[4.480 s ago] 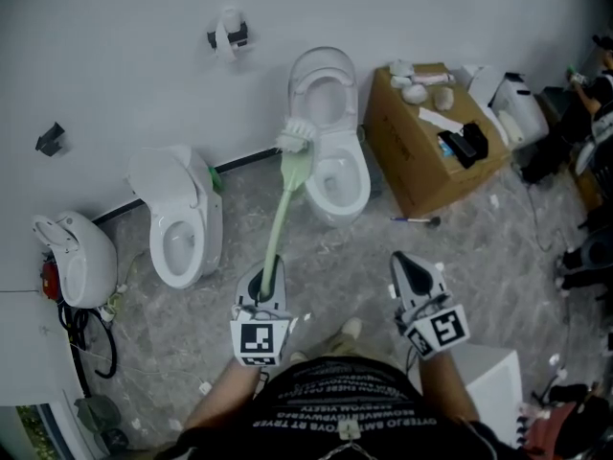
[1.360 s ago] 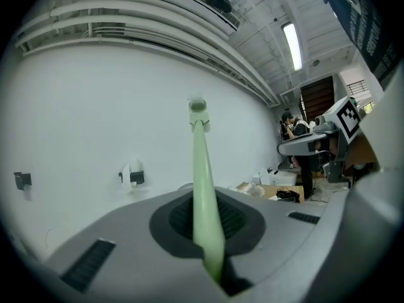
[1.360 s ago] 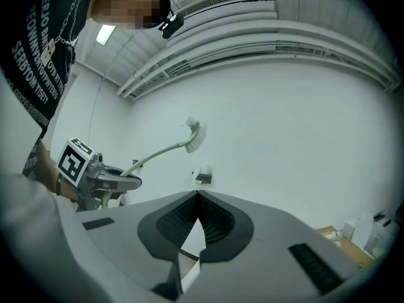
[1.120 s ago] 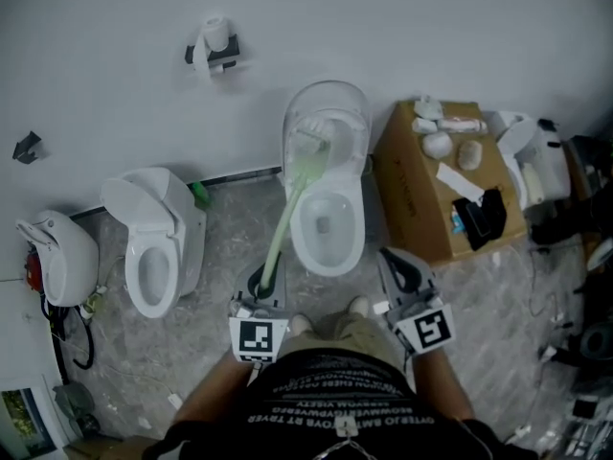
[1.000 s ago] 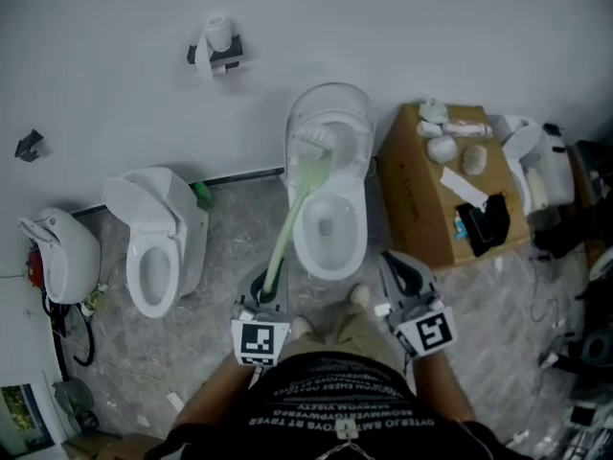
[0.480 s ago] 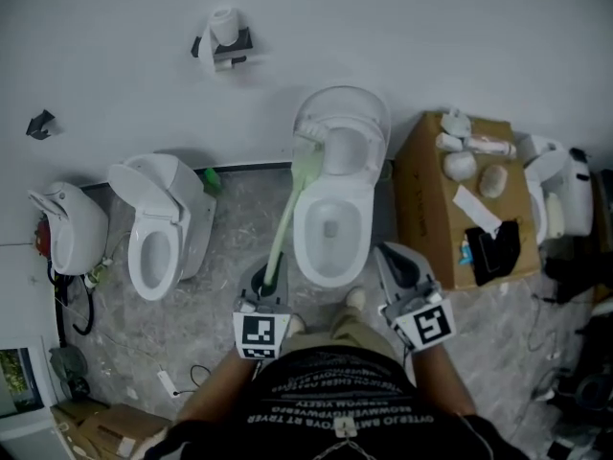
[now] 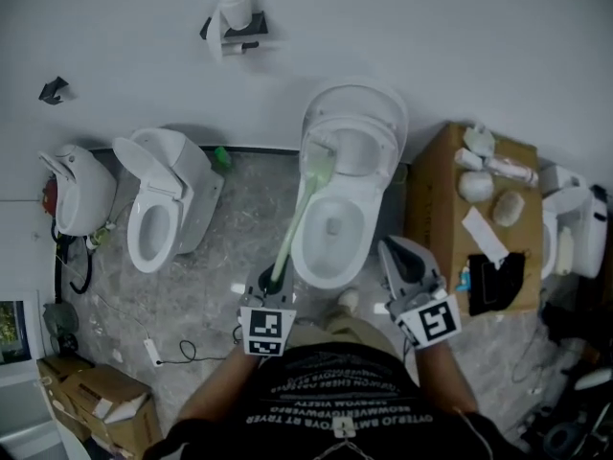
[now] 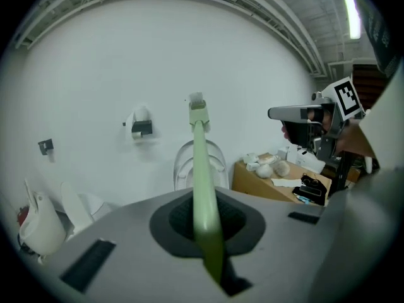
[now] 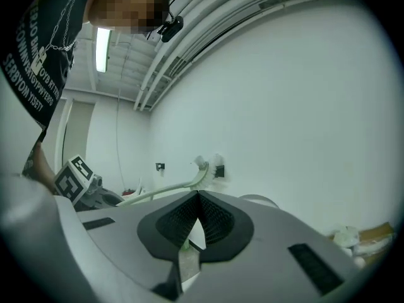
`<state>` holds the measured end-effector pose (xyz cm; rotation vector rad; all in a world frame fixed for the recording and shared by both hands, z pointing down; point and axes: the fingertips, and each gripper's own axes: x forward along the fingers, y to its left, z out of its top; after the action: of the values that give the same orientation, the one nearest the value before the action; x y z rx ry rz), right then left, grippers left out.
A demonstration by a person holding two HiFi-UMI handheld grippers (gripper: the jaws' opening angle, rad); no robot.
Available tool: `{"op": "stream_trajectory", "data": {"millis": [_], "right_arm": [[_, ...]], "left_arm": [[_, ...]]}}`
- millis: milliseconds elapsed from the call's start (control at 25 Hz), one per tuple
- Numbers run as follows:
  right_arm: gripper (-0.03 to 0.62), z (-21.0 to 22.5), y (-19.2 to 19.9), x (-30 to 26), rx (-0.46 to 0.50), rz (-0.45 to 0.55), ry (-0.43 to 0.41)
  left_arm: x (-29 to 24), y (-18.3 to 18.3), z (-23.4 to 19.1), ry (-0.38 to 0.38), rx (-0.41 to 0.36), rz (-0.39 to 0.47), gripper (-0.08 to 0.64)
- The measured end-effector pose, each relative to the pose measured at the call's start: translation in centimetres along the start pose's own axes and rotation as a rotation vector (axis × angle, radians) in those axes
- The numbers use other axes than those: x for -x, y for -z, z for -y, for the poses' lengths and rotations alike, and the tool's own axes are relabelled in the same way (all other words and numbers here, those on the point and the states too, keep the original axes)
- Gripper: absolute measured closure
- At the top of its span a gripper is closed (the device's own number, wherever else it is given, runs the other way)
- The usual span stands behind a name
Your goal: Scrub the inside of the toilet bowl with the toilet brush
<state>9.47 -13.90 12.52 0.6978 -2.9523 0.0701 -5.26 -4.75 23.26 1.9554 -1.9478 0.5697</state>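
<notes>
A white toilet with its lid raised stands straight ahead of me in the head view. My left gripper is shut on the pale green handle of the toilet brush, whose white bristle head hangs over the left rim near the raised lid. In the left gripper view the brush handle runs up between the jaws, bristles at the top. My right gripper is shut with nothing in it, just right of the bowl; its view shows the brush beyond the closed jaws.
A second white toilet and a white urinal-like fixture stand to the left. A toilet paper holder hangs on the wall. A cardboard box with small items sits right of the bowl. Cardboard boxes lie at lower left.
The view has shifted so the toilet sits more centrally and closer. The brush head has stayed over the left rear of the bowl. Both grippers keep their hold and pose.
</notes>
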Motion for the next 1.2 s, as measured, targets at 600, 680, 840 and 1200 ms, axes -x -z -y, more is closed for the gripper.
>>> {"op": "stream_trajectory", "data": {"millis": [600,680,840,1200], "right_arm": [[0.588,3.7,4.3,-0.9,-0.066,-0.010,-0.045],[0.588,3.2,5.1,-1.1,-0.084,-0.016,-0.032],[0.588,2.0,7.2,-1.1,-0.106,-0.038,-0.013],[0.588,0.2,12.4,-1.0,-0.140,-0.065,0.018]], "left_arm": [[-3.1,7.8,2.5,-0.033,0.067,-0.193,0.558],[-3.1,9.0,2.5,-0.018,0.065,-0.211,0.558],[-3.2,12.4,2.2,-0.003,0.069,-0.255,0.558],[-4.6,20.0,2.3,0.013,0.081,-0.335,0.558]]}}
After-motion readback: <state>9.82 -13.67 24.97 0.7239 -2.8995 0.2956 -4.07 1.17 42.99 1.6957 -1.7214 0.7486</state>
